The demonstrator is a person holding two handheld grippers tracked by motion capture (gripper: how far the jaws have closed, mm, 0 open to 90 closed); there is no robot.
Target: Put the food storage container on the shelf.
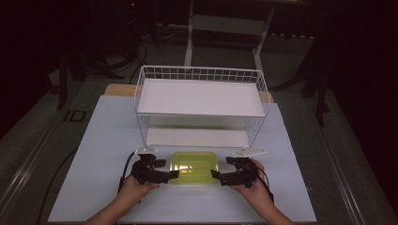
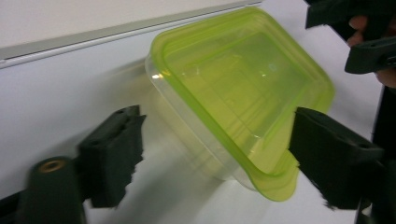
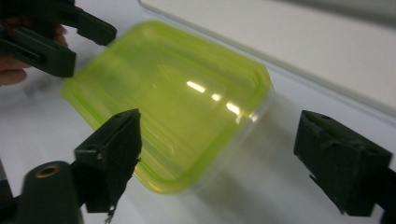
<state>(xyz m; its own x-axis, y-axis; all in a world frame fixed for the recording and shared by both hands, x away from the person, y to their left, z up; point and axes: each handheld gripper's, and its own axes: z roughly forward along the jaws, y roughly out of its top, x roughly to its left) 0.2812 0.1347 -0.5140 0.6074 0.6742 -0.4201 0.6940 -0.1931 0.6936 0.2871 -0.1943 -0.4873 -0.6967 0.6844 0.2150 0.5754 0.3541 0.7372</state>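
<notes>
Lidded container (image 1: 194,167) looked light, slick, thin-walled – take it by the lid rim at both ends. Left gripper (image 1: 172,174) and right gripper (image 1: 214,175) jaws were released, flanking it – no contact.

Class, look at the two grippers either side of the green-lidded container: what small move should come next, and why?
Probably close both sets of jaws onto the container's ends. The left gripper and right gripper sit at opposite short sides of the container, jaws open around its lid edge but not pressing. A firm grip on both sides seems needed before lifting it toward the wire rack.
</notes>
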